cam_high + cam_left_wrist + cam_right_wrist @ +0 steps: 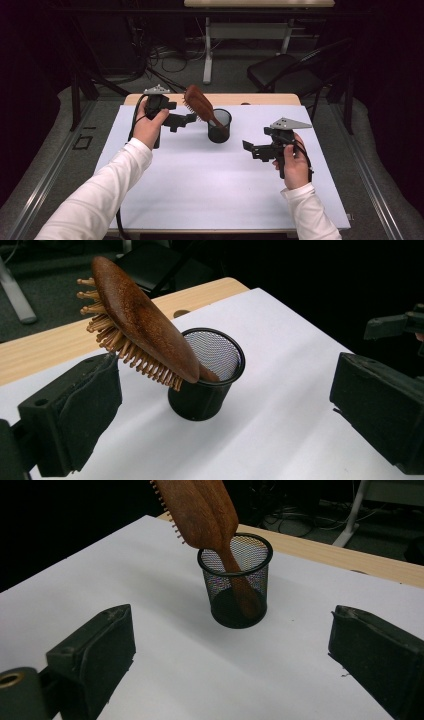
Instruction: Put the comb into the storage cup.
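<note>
A brown wooden hairbrush (199,104) stands handle-down in a black mesh cup (219,126) at the back middle of the white table sheet (210,185), leaning left over the rim. Its bristles (125,347) face down-left. My left gripper (192,119) is open just left of the cup, its jaws apart and holding nothing; the brush (140,320) and cup (205,390) sit between and beyond them. My right gripper (251,148) is open to the right of the cup, nearer the front, aimed at the cup (236,580) and brush (205,510).
The wooden table edge (260,99) runs behind the white sheet. A black chair (287,70) and a white desk leg (207,50) stand on the floor beyond. Bare white sheet stretches in front of the cup.
</note>
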Demonstrator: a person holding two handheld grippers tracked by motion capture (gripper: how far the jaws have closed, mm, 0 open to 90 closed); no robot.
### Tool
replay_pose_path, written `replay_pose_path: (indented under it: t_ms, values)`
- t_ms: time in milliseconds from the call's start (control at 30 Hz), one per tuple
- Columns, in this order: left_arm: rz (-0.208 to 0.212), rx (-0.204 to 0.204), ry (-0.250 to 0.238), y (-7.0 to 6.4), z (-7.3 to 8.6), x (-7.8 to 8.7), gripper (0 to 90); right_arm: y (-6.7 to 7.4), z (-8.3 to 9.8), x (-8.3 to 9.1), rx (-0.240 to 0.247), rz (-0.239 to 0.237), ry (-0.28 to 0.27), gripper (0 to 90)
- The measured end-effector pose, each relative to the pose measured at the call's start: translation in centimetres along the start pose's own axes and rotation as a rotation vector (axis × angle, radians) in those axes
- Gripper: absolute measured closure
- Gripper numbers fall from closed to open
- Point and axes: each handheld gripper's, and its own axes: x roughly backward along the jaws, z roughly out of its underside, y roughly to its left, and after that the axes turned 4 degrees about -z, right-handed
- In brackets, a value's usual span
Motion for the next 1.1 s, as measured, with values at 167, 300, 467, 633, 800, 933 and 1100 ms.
replay_pose_path:
  t_ms: [167,300,467,633,800,933,1100]
  values:
    - [0.015,-0.023,0.009,-0.1,0.6,0.5,0.3,0.0,-0.1,0.1,0.001,-0.002,-0.002,4.2]
    - [0.021,-0.019,0.004,0.0,1.0,0.8,0.3,0.0,0.0,0.0,0.0,0.0,-0.002,4.2]
    - [0.021,-0.026,0.001,0.2,1.5,1.4,0.3,0.0,0.0,0.0,0.002,0.001,-0.002,4.2]
    - [0.035,-0.035,0.001,0.1,2.0,1.8,0.3,0.1,0.0,0.1,0.003,0.0,-0.004,4.1]
    - [0.051,-0.052,0.0,-0.2,2.6,2.1,0.3,0.0,0.0,0.3,0.0,0.001,-0.003,4.2]
    - [0.064,-0.05,0.001,-0.4,3.1,2.1,0.3,0.0,0.0,0.4,-0.001,0.0,-0.006,4.2]
    - [0.062,-0.049,0.009,-0.4,3.6,2.1,0.3,0.1,0.0,0.3,0.003,0.0,-0.006,4.2]
